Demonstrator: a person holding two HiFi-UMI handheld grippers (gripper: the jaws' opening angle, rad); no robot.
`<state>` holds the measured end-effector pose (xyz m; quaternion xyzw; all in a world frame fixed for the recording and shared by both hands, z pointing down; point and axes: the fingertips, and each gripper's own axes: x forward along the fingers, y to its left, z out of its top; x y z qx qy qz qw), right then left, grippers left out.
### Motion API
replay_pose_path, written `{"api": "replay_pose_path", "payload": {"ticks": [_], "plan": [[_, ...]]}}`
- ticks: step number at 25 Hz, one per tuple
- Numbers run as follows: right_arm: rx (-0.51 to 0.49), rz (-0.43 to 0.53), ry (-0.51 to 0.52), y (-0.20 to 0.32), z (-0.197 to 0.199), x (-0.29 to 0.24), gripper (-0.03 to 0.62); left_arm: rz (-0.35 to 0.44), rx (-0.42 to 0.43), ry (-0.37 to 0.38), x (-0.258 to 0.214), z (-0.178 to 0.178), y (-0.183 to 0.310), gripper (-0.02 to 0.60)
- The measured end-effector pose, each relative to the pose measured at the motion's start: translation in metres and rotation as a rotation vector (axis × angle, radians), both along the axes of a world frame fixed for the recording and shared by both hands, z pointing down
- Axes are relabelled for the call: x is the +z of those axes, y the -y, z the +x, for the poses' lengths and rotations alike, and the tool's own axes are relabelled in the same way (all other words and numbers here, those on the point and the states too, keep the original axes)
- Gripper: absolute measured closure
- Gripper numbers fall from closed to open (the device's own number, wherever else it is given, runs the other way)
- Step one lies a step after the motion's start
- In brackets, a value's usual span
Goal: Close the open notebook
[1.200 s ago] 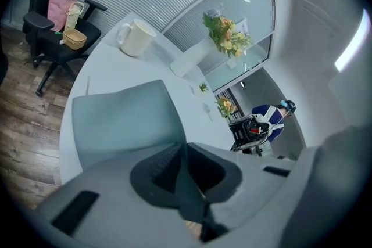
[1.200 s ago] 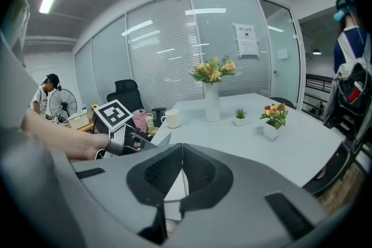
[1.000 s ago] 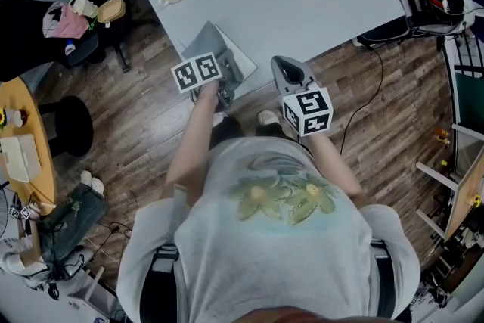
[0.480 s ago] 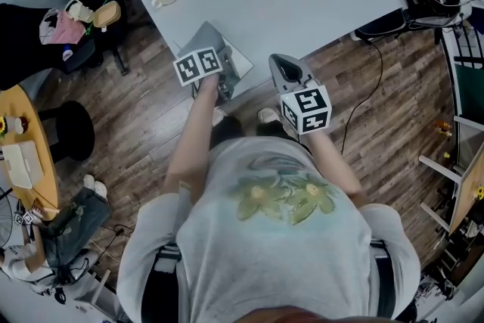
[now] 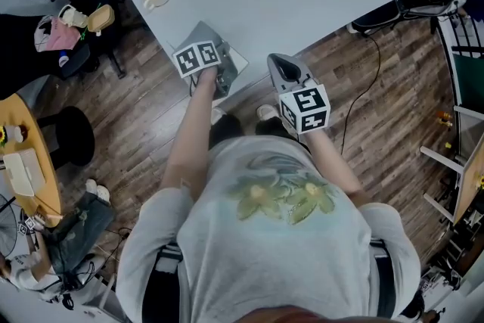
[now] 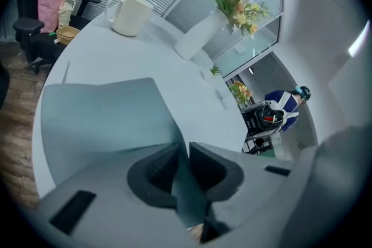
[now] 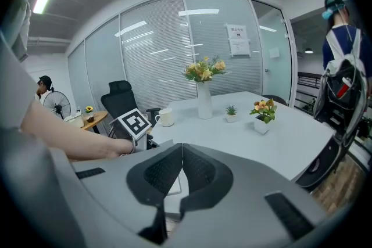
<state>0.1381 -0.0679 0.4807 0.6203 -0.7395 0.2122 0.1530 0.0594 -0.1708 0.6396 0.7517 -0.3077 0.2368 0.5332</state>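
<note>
The notebook lies at the near edge of the white table, its grey cover still lifted a little and slanting down over the white page. My left gripper has that cover between its pads. Its jaws are opening, and the thin cover still sits against the pads. My right gripper hovers just right of the notebook, beyond the table's edge. It is shut with nothing in it.
A white mug, a tall vase of flowers, a small potted plant and a flower pot stand farther back on the table. Office chairs stand at the left. A person with a backpack stands at the right.
My left gripper has sunk toward the table with the grey cover, which now lies lower over the page. The right gripper has kept its place.
</note>
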Motion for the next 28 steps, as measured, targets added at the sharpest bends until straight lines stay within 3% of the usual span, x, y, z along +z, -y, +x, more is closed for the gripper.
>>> {"api": "replay_pose_path", "payload": {"ticks": [9,12,17,24,28], "plan": [[0.032,-0.006,0.002,-0.005,0.008,0.004,0.577,-0.028,0.022,0.034,0.012,0.005,0.003,0.522],[0.033,-0.005,0.003,-0.006,0.007,0.004,0.577,-0.047,-0.003,-0.008,0.008,0.006,0.002,0.512],[0.023,-0.004,0.002,-0.009,0.004,0.004,0.577,-0.069,-0.052,-0.097,0.001,0.009,0.001,0.436],[0.004,0.005,0.010,-0.011,0.001,0.002,0.577,0.022,-0.040,-0.156,-0.035,0.015,0.000,0.430],[-0.013,0.015,0.017,-0.008,0.001,-0.001,0.577,0.116,0.002,-0.128,-0.056,0.015,-0.004,0.431]]}}
